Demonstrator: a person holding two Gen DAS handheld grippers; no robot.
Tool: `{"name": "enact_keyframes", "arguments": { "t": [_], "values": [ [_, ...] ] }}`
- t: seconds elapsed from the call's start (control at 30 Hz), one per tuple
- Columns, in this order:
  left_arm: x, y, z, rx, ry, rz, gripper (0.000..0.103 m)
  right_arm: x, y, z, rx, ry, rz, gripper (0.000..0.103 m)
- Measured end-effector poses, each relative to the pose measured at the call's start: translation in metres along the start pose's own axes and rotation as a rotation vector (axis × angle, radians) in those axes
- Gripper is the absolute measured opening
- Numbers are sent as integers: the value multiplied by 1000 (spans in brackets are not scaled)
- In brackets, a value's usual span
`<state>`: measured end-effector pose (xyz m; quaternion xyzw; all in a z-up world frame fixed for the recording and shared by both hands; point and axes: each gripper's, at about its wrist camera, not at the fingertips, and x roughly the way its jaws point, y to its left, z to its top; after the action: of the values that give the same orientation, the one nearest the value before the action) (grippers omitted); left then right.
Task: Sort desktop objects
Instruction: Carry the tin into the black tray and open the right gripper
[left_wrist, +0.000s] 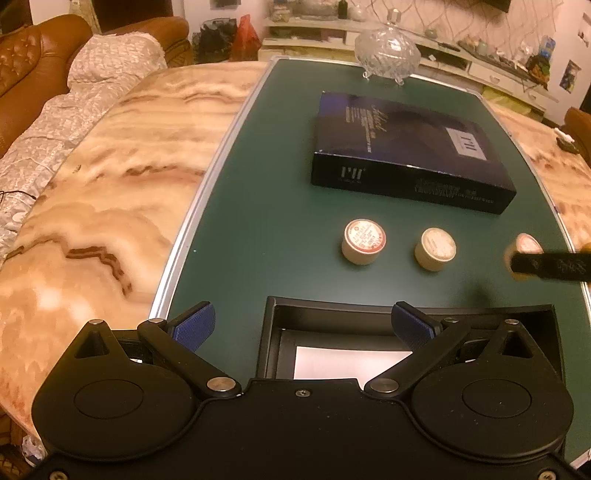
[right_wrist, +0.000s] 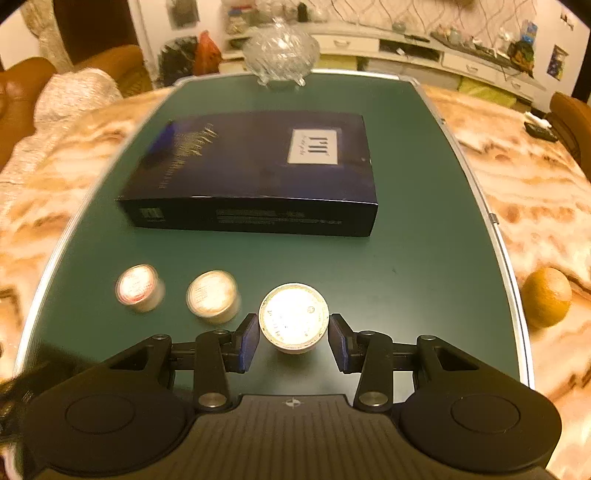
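Note:
Three small round cream jars stand in a row on the green board (left_wrist: 258, 221): a red-rimmed one (left_wrist: 364, 242) (right_wrist: 138, 288), a middle one (left_wrist: 435, 249) (right_wrist: 214, 296) and a third (right_wrist: 293, 318) (left_wrist: 522, 245). My right gripper (right_wrist: 293, 341) is open with the third jar between its blue pads (right_wrist: 248, 343), a small gap on each side. My left gripper (left_wrist: 303, 328) is open and empty above a black open tray (left_wrist: 273, 332) with white paper inside, near the front edge.
A dark blue flat box (left_wrist: 406, 147) (right_wrist: 255, 173) lies behind the jars. A glass lidded bowl (left_wrist: 388, 51) (right_wrist: 280, 51) stands at the board's far edge. An orange (right_wrist: 546, 297) lies on the marble table (left_wrist: 110, 166) at the right. A sofa (left_wrist: 33, 62) is at the left.

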<state>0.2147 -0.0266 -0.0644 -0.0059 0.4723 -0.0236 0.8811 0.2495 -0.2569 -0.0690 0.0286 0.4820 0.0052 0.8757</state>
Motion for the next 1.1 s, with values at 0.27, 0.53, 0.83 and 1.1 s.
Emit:
{"name": "enact_keyframes", "arguments": {
  "t": [0.27,0.53,0.83,1.1],
  "values": [
    [-17,3,-7,-10,-11,-10,103,-44,9,-47,-51,43,50,44],
    [-24,1,-16,-1,-5,-10,103,-35,20,-87,-84,129,14,45],
    [-26,1,-19,0,-3,-4,103,-20,33,-101,-120,175,-19,44],
    [-24,1,-20,2,1,0,103,-10,32,-108,-114,204,-37,45]
  ]
}}
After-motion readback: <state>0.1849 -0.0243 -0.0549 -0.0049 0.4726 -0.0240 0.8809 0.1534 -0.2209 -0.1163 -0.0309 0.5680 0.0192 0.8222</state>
